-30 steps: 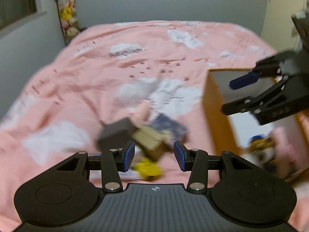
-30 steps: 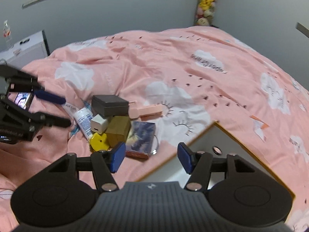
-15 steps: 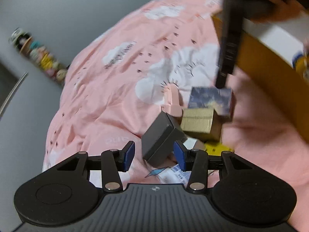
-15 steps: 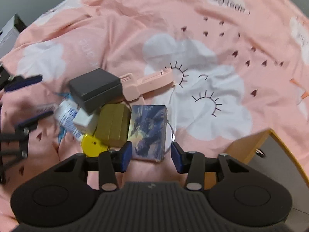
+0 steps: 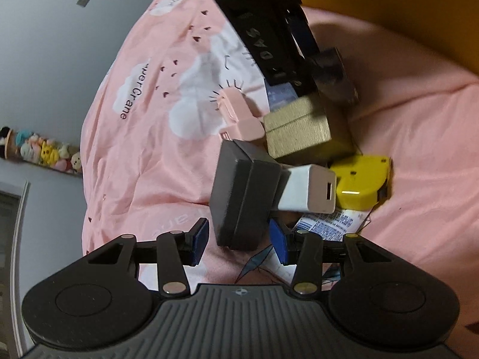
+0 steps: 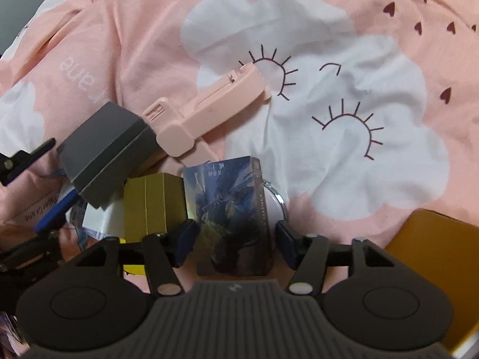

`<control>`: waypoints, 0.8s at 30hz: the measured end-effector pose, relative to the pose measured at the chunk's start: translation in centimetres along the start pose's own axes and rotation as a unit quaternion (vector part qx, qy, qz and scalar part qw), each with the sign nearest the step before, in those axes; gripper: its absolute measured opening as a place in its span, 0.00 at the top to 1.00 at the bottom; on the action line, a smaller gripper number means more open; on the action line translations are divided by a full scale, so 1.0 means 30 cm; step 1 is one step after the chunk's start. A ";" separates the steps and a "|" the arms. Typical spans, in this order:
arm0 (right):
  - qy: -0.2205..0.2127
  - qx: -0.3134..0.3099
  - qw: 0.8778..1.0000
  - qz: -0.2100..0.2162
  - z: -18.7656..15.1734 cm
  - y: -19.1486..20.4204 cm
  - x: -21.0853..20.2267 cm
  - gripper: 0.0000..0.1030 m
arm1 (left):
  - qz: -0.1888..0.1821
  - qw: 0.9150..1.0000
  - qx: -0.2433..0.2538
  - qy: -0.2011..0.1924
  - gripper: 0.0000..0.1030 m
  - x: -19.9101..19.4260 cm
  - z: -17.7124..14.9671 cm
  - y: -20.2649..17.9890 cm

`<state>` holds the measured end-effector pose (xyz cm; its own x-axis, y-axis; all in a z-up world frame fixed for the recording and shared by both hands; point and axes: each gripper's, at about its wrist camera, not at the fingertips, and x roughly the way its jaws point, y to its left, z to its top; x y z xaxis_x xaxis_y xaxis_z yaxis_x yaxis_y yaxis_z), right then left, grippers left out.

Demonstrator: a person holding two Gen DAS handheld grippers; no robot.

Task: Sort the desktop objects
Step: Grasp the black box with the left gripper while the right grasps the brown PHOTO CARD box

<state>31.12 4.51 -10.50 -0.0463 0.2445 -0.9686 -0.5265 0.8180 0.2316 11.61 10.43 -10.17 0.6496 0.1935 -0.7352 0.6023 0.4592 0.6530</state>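
A pink bedspread [image 6: 155,30] with white clouds lies under everything. An orange-walled box [image 6: 434,239] sits at its edge, near my right gripper [image 6: 233,240]. My pile of things lies in a heap on the spread: a dark grey box [image 5: 242,197] tilted on top, a gold box [image 5: 299,131] beside it, a blue illustrated card box [image 6: 230,209], a pink folded device [image 6: 206,110], a white charger [image 5: 308,191], a yellow piece [image 5: 359,182]. My left gripper [image 5: 239,240] stands open around the grey box's lower end, pads clear. My right jaws have just been opening; the card box lies between them, untouched.
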 end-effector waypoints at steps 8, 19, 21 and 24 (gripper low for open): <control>0.004 0.014 1.000 0.019 0.004 -0.010 0.005 0.45 | 0.024 0.999 0.049 -0.005 0.49 0.048 0.007 -0.044; -0.025 -0.002 0.999 0.038 -0.069 -0.002 -0.085 0.66 | -0.049 0.994 -0.094 -0.014 0.61 0.008 0.001 0.105; -0.033 -0.001 0.998 0.048 -0.068 0.000 -0.102 0.66 | -0.093 0.981 -0.170 -0.011 0.62 0.002 -0.009 0.183; -0.046 0.015 0.997 0.061 -0.068 -0.014 -0.114 0.66 | -0.139 0.953 -0.269 -0.006 0.62 -0.001 -0.035 0.280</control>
<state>29.77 2.28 -7.48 -0.0294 0.3885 -0.9210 -0.4965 0.7940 0.3508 16.16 15.19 -4.87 0.5067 -0.0081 -0.8621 0.4286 0.8700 0.2438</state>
